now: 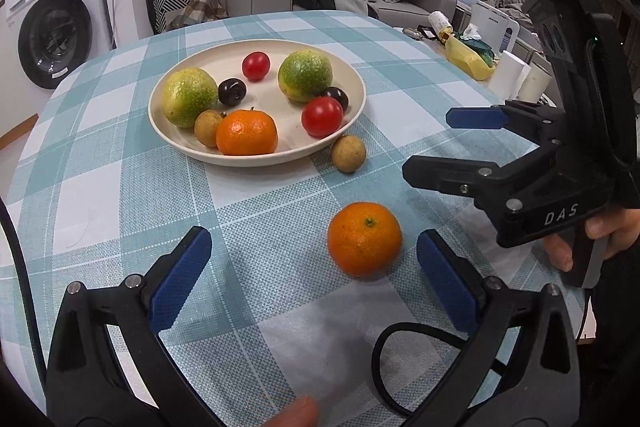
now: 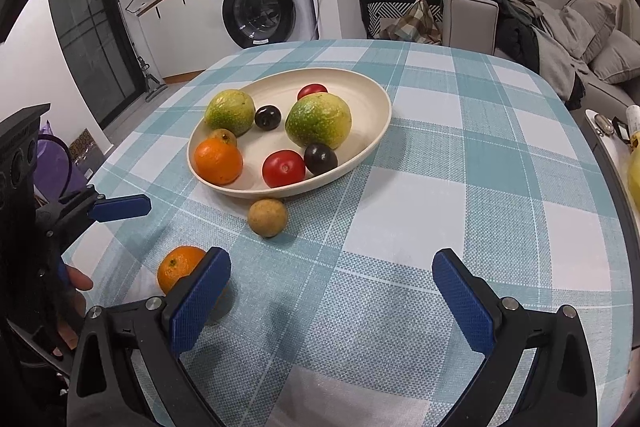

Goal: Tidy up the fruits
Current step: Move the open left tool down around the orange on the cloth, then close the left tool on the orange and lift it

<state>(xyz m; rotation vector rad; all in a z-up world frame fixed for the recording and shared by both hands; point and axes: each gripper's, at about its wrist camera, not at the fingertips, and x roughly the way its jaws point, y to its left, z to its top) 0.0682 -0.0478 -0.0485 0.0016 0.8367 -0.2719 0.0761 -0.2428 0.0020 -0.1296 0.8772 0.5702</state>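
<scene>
From my right wrist cam the loose mandarin (image 2: pixel 178 267) is half hidden behind the left pad (image 2: pixel 200 301) of my right hand-held gripper (image 2: pixel 332 301), so I can't tell whether they touch. In the plate (image 2: pixel 376 131) the far tomato (image 2: pixel 312 91) only peeks over a green citrus (image 2: pixel 319 126), and the small brown fruit (image 2: pixel 224 137) is mostly tucked behind the plated mandarin (image 2: pixel 218 161). My left hand-held gripper (image 2: pixel 120 209) shows just one blue finger at that picture's edge, and in the left cam the stuff on the side table (image 1: pixel 468 47) is too small for me to identify.
</scene>
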